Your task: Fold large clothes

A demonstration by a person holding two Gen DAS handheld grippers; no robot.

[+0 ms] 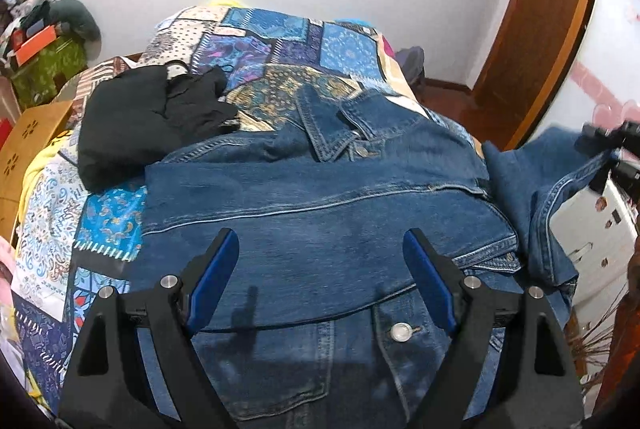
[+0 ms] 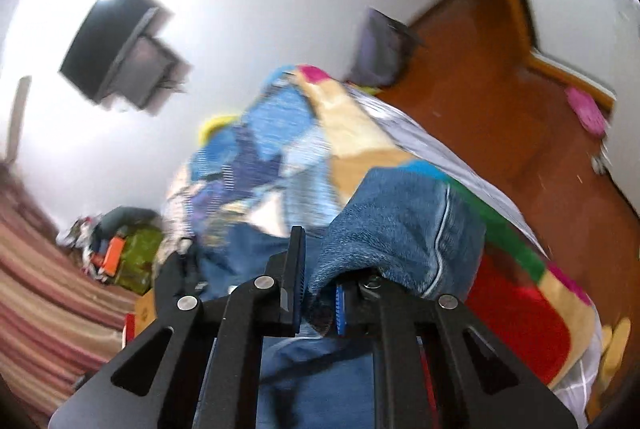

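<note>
The denim jacket (image 1: pixel 320 197) lies across the quilt (image 1: pixel 256 41). At three o'clock, the right gripper (image 2: pixel 320 293) pinches its sleeve (image 2: pixel 396 225); the left gripper (image 1: pixel 320 281) hovers wide, empty. The sleeve should cross flat, probably toward nine o'clock.

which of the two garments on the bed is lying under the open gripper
The blue denim jacket lies under the open left gripper; the black garment is crumpled farther back on the quilt.

Left gripper (image 1: pixel 320 253): black angular frame, blue finger pads (image 1: pixel 214 283), silver round screws.
</note>
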